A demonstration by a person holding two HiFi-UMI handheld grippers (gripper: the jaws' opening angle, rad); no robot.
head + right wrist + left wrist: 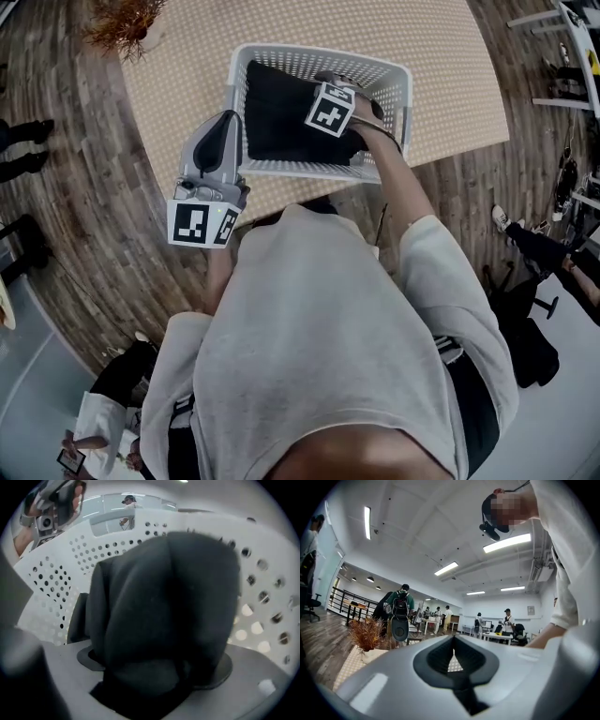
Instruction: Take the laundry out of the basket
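A white perforated laundry basket (319, 56) stands on a round beige dotted surface (450, 75). Black laundry (281, 122) fills it. My right gripper (323, 94) reaches down into the basket from the near right side. In the right gripper view its jaws (154, 663) stand wide open, with a bulging fold of the black cloth (164, 597) between them and the basket wall (56, 583) behind. My left gripper (228, 117) hangs outside the basket's near left corner, off the cloth. It points upward with its jaws (453, 641) shut on nothing.
A dried orange plant (122, 23) stands at the far left edge of the beige surface, also in the left gripper view (365, 634). Wooden floor surrounds it. People stand far off (401, 606), and a seated person's legs (539, 248) are to the right.
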